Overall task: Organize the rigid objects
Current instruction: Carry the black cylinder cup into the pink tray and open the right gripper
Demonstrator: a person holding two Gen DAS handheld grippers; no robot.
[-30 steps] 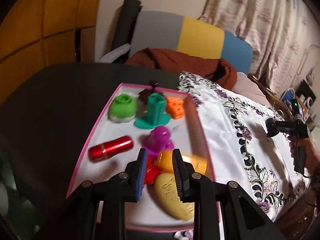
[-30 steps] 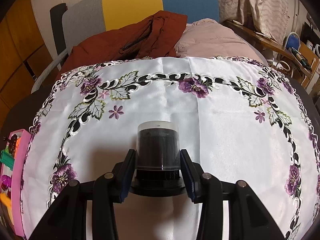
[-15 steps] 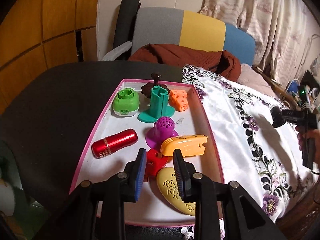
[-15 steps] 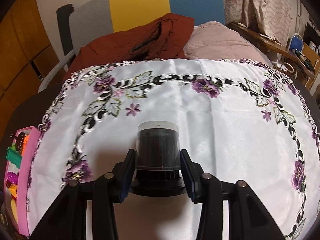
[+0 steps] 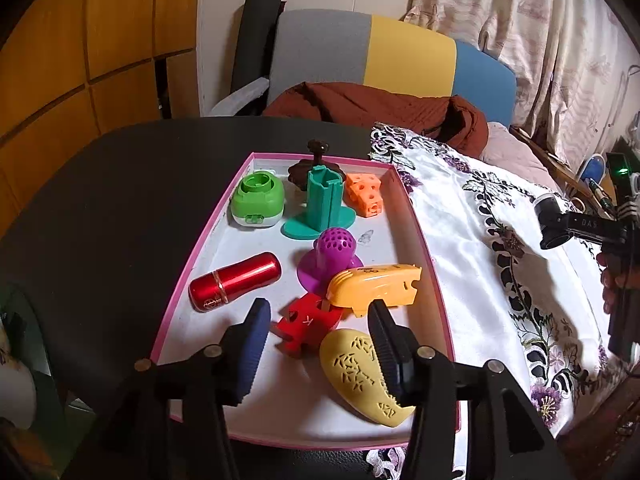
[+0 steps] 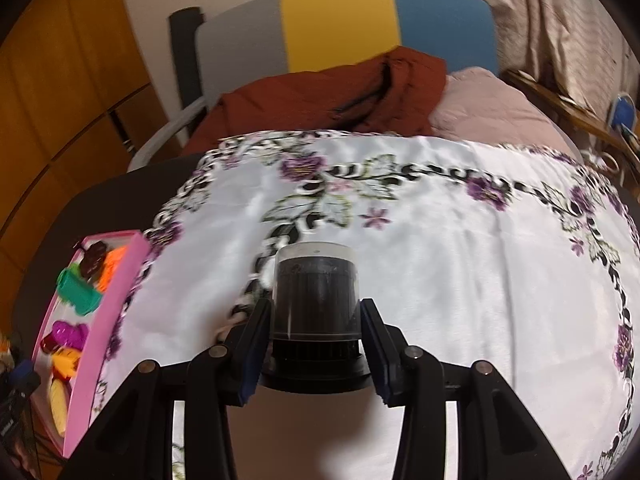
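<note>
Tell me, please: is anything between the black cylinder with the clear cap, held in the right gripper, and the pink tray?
Nothing visible blocks it. Only flat white embroidered cloth lies between the black cylinder with the clear cap, clamped in the right gripper, and the pink tray. The tray's raised wall must be cleared.

Glossy metallic red tube; satiny embroidered cloth; matt plastic toys.

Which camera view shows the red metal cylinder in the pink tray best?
The left wrist view shows it best: the red metal cylinder lies on its side, whole and sharp, near the left wall of the pink tray. In the right wrist view the tray is blurred at the frame's left edge, and the cylinder cannot be made out.
</note>
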